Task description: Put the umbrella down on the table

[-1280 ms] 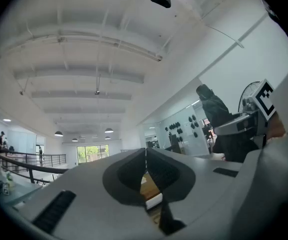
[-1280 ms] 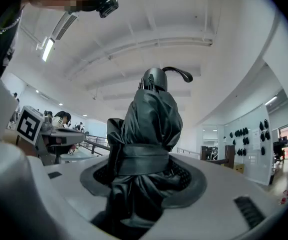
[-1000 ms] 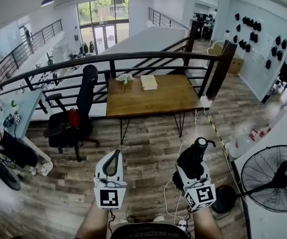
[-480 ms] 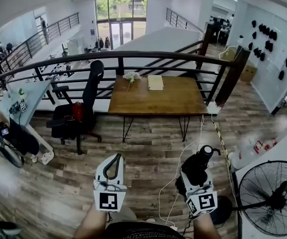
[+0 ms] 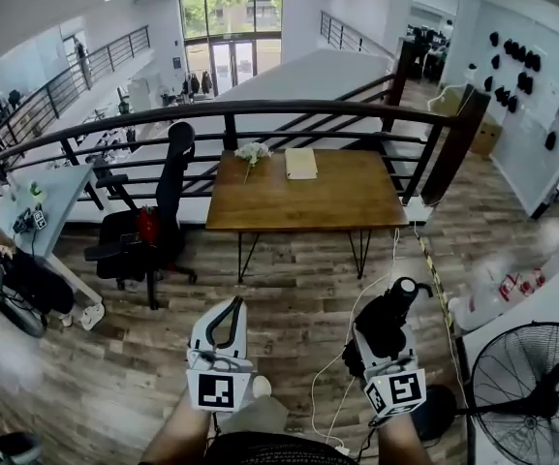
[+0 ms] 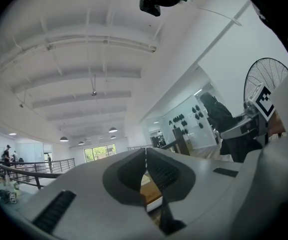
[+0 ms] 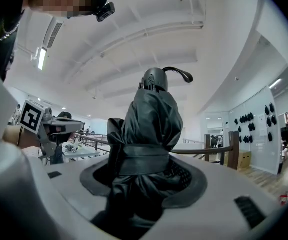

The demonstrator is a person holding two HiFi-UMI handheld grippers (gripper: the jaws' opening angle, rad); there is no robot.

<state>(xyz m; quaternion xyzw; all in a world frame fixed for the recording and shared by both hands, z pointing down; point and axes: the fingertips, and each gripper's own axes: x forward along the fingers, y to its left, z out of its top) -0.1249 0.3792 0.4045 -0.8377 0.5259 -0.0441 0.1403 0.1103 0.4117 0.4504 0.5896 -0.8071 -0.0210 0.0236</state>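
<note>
Folded black umbrella (image 5: 388,310) gripped mid-body in right tongs (image 5: 384,337), not yet on surface (image 5: 308,201). Umbrella long axis runs along tongs, strap end leading, aimed at surface. Surface lies ahead, slightly left of right tongs, well apart, floor (image 5: 298,279) between. Left tongs (image 5: 229,318) pinched together, empty, beside right. Flowers (image 5: 252,151) and notebook (image 5: 300,163) sit at far edge of surface. Near half looks like best landing spot.

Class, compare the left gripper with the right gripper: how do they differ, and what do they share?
The left gripper is empty; the right gripper holds a folded black umbrella. The left gripper's jaws meet; the right gripper's stand apart around it. Both are white, pointing toward the table.
</note>
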